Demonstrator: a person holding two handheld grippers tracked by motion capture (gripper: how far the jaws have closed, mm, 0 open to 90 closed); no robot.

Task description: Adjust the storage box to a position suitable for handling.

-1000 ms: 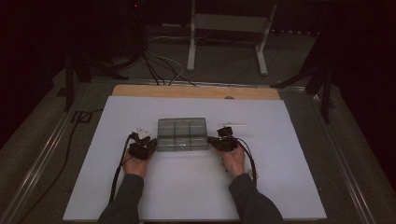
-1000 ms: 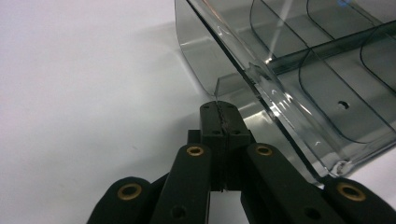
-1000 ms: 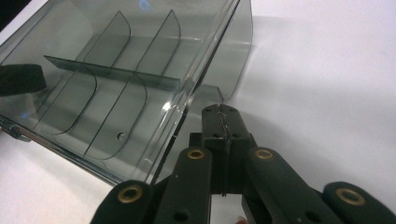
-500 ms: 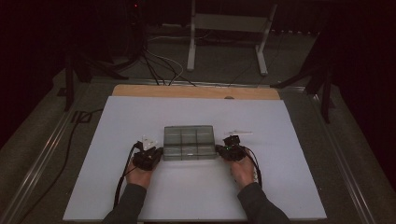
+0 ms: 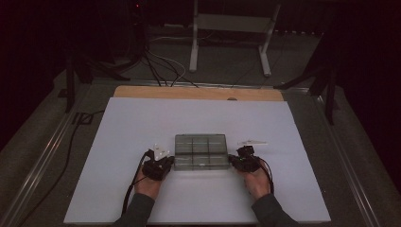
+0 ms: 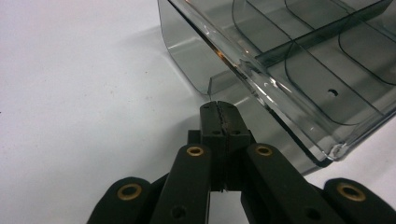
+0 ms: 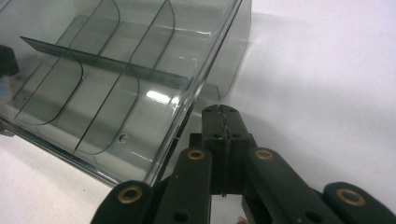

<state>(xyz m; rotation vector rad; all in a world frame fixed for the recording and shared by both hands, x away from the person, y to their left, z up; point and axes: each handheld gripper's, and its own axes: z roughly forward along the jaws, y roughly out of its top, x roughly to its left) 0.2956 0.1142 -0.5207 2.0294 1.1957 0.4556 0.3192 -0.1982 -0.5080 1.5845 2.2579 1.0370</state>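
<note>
Item: smoke-grey transparent plastic compartment box [image 5: 201, 151], two rows of three cells, thin inner dividers. Location: on the white sheet-covered table [image 5: 118, 123], a little toward 6 o'clock from its middle, long side running 9 to 3 o'clock.

Left gripper [image 5: 158, 166]: at the box's 9 o'clock end. In the left gripper view its jaws are pressed together on a thin clear tab [image 6: 215, 88] that stands out from the box's end wall.

Right gripper [image 5: 242, 161]: at the 3 o'clock end. Its jaws are likewise closed on a thin clear tab [image 7: 217, 95] of that end wall; the plastic there is glassy and edge-on, so the bite is probably real but shallow.

Also present: two small white clip-like pieces, one [image 5: 160, 151] just off the box's 9 o'clock end, one [image 5: 253, 141] off its 3 o'clock end; what they are cannot be made out.

Step in hand, as judged: a two-handed carry or drag of the box, both ends pinched. The next move calls for both hands travelling together and level, since an uneven pull could slip a tab free or twist the box.

Change against the view one second ago: box and both grippers have come toward 6 o'clock, nearer the person; the grip at each end is unchanged.
</note>
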